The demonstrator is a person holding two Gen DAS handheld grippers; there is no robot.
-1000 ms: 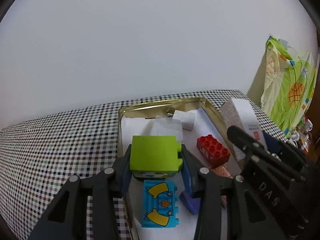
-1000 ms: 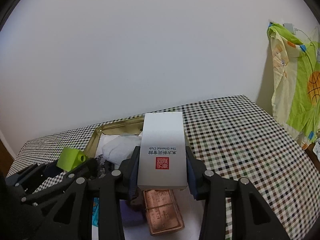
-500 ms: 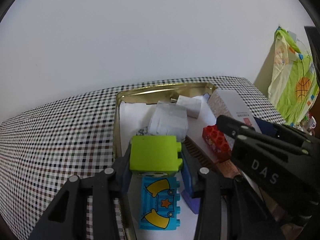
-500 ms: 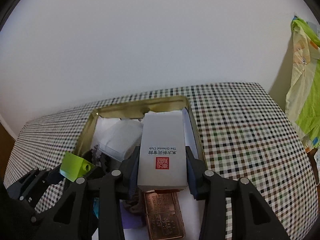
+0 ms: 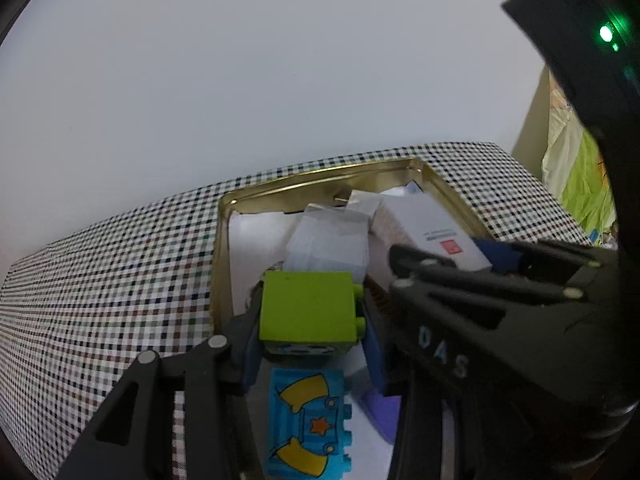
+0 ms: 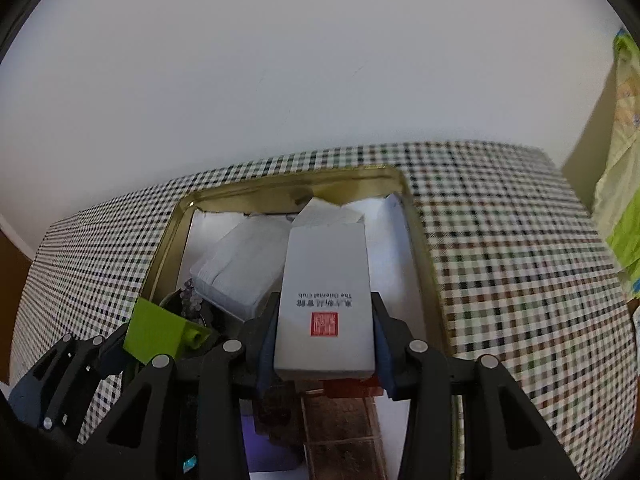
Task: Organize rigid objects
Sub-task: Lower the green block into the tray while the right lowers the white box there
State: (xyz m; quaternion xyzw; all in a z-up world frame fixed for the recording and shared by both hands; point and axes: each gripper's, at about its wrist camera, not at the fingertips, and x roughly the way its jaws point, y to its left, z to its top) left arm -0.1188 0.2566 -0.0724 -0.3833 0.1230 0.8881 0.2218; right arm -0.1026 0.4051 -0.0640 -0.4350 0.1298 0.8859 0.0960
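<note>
Holding one item in each hand over the gold tin (image 6: 168,240) on the checked tablecloth (image 6: 500,240) — that's the step in hand: both pieces carried in, neither set down yet.

Left gripper (image 5: 310,328): jaws clamped on a lime-green toy brick (image 5: 306,306), studs facing right, hanging above the near end of the tin. Right gripper (image 6: 326,344): jaws clamped on the sides of a white carton (image 6: 326,300) w/ a red seal stamp and small print, tilted down toward the tin's middle-right.

Inside the tin, on a white paper liner (image 5: 256,240): a blue printed brick (image 5: 308,424) w/ yellow shapes and an orange star directly below the green one, a purple piece (image 5: 380,412) beside it, a copper-brown bar (image 6: 340,436) under the right gripper, and folded white paper packets (image 6: 240,264) toward the far end. A small dark purplish cluster (image 6: 191,300) sits by the left wall; can't tell what it is.

Next move, as I judge it: lower each item into a free patch and let go. Room is tight, so the carton prob. wants the strip along the right wall, and the green brick a spot clear of the blue one. The two grippers are close together — collision risk.

Count: 2 grippers, 1 tin, 1 green brick, 1 blue brick, 1 purple piece, 1 carton, 1 copper bar, at least 2 paper packets.
</note>
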